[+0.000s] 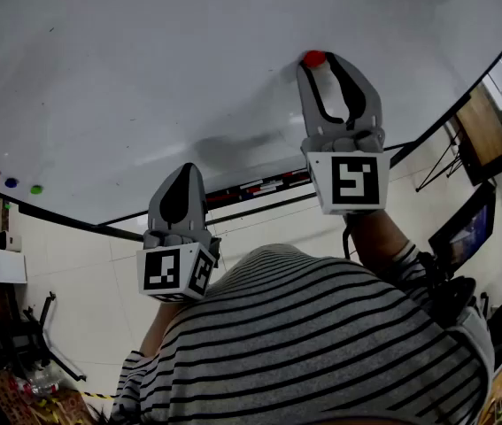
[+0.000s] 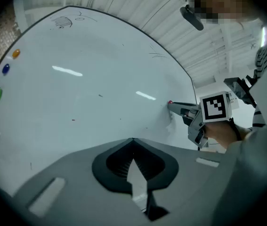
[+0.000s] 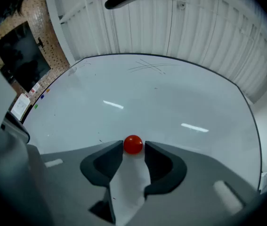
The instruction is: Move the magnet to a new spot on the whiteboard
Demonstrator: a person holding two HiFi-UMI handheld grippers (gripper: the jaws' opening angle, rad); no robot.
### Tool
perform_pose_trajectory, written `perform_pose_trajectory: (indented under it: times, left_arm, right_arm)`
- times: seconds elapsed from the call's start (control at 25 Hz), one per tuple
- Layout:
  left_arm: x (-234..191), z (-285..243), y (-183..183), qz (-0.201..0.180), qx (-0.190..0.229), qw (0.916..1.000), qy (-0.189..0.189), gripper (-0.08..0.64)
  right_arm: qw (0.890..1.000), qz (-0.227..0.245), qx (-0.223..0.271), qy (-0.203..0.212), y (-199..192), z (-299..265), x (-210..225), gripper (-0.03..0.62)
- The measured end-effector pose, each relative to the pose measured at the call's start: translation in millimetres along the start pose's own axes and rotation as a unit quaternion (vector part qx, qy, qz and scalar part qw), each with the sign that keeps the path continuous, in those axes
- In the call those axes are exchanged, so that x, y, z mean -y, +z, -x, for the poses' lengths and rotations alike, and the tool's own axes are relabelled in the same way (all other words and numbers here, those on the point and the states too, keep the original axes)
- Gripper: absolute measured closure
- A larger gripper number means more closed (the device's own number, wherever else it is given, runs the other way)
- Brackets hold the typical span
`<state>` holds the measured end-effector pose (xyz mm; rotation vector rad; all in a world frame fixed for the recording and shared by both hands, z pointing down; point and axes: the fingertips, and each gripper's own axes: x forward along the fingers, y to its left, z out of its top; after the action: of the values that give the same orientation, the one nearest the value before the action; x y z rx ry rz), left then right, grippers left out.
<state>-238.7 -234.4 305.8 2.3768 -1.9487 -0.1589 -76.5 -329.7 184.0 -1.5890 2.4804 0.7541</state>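
In the head view, a whiteboard [image 1: 144, 78] is seen filling the upper frame, with a red magnet [image 1: 313, 58] stuck to it right of centre. The right gripper [image 1: 326, 64] is raised to the board, its jaws set apart and the magnet at their tips. The left gripper [image 1: 180, 173] is held lower and to the left, its jaws closed together on nothing. Three small coloured dots [image 1: 11, 182] are seen near the board's left edge. In the left gripper view, the closed jaws are shown pointing at bare board. In the right gripper view, the magnet is seen between the open jaw tips, with a thin gap on one side.
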Motion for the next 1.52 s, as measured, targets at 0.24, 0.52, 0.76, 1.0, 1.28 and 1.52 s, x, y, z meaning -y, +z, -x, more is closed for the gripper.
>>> perform_pose_trajectory:
  times: [0.24, 0.52, 0.76, 1.0, 1.28, 1.52]
  left_arm:
    - [1.2, 4.1, -5.0, 0.005, -0.006, 1.0, -0.001, 0.543]
    - [18.3, 22.1, -8.2, 0.009, -0.006, 0.9999, -0.001, 0.543]
    - [50.4, 40.0, -7.5, 0.004, 0.012, 0.9999, -0.002, 0.543]
    - [97.3, 61.1, -1.6, -0.005, 0.026, 0.9996, 0.005, 0.543]
    - [170.4, 102.5, 0.6, -0.021, 0.034, 0.9992, 0.008, 0.543]
    - [188.0, 115.1, -10.6, -0.03, 0.028, 0.999, 0.016, 0.543]
  right_arm:
    - [1.0, 0.017, -0.016, -0.009, -4.2, 1.1, 1.4, 0.471]
    - [1.0, -0.005, 0.021, -0.009, 23.7, 34.0, 2.5, 0.471]
    - [0.999, -0.025, 0.025, -0.012, 39.4, 93.5, 20.4, 0.471]
    - [0.999, -0.033, 0.021, -0.008, 45.4, 158.3, 48.6, 0.471]
    - [0.998, -0.06, -0.007, 0.018, 43.6, 233.2, 69.7, 0.471]
    - [0.996, -0.077, -0.022, 0.028, 27.6, 250.2, 67.5, 0.471]
